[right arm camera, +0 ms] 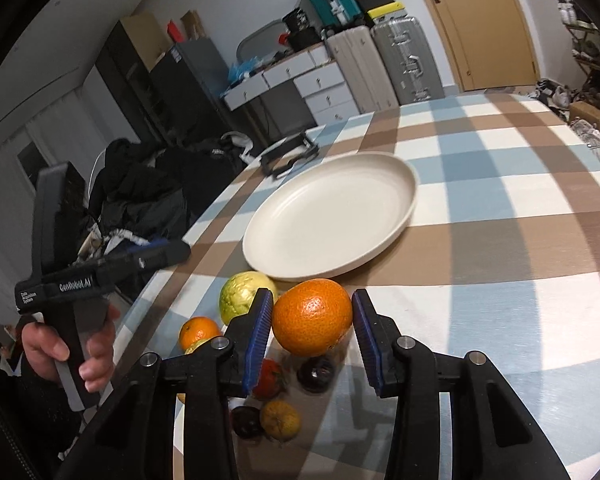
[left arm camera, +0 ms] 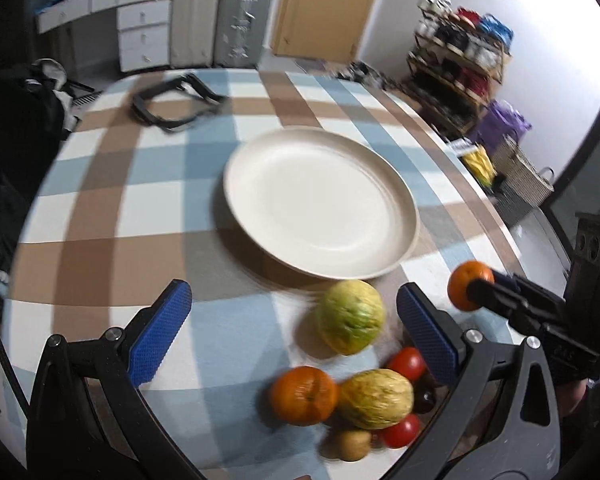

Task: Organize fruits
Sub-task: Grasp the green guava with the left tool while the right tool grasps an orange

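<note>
My right gripper [right arm camera: 311, 322] is shut on an orange [right arm camera: 312, 316] and holds it above the table, near the white plate [right arm camera: 332, 216]. Seen from the left wrist, the same orange [left arm camera: 466, 286] sits in the right gripper [left arm camera: 478, 286] at the table's right edge. My left gripper [left arm camera: 292, 292] stands wide open over the fruit pile with nothing between its fingers. Below it lie a green-yellow fruit [left arm camera: 350, 316], a second orange [left arm camera: 304, 396], a yellow fruit [left arm camera: 376, 398], two tomatoes [left arm camera: 408, 362] and a kiwi [left arm camera: 352, 444]. The plate [left arm camera: 320, 204] has nothing on it.
A checked cloth [left arm camera: 140, 208] covers the round table. A black strap-like object [left arm camera: 172, 104] lies at the far side. A person's hand [right arm camera: 80, 344] grips the left gripper's handle. Dark plums [right arm camera: 316, 372] lie under the right gripper. Suitcases, drawers and a shelf stand behind.
</note>
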A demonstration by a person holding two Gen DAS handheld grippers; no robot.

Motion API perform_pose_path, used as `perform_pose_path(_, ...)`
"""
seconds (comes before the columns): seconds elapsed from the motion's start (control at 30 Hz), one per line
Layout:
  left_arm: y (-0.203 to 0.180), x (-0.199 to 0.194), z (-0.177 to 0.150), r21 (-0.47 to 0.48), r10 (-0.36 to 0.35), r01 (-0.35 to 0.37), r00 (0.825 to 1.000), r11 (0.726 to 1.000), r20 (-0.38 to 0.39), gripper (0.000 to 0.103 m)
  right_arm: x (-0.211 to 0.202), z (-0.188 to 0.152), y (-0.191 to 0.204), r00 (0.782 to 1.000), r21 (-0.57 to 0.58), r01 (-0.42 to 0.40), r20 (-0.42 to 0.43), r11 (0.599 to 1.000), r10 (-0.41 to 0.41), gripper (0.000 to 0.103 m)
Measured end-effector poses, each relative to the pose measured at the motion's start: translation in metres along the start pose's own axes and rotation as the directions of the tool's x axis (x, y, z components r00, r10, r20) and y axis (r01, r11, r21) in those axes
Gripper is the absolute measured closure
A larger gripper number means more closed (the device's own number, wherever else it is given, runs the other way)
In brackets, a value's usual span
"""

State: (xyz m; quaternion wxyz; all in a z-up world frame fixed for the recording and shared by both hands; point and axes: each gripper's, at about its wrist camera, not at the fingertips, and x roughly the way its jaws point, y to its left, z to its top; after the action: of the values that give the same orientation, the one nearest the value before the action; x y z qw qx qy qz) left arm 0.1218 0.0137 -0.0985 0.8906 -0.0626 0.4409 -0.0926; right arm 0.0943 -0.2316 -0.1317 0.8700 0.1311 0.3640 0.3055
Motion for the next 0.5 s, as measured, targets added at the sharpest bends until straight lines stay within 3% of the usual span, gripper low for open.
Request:
perform_pose_path(0.37, -0.026, 0.039, -0.003, 0.048, -0.002, 0.009, 0.990, 0.999, -0.139, 0.001, -0.027, -0.005, -0.021, 0.999, 0.028, 0.027, 0.044, 0.999, -0.028, 0.062)
perform_pose_path(0.5, -0.032, 0.047, -0.004, 0.073, 0.002, 0.010, 0.986, 0.997, -0.164, 0.008, -0.028, -0.009, -0.026, 0.999, 0.034, 0.025, 0.047, 0.999, -0.026, 0.061)
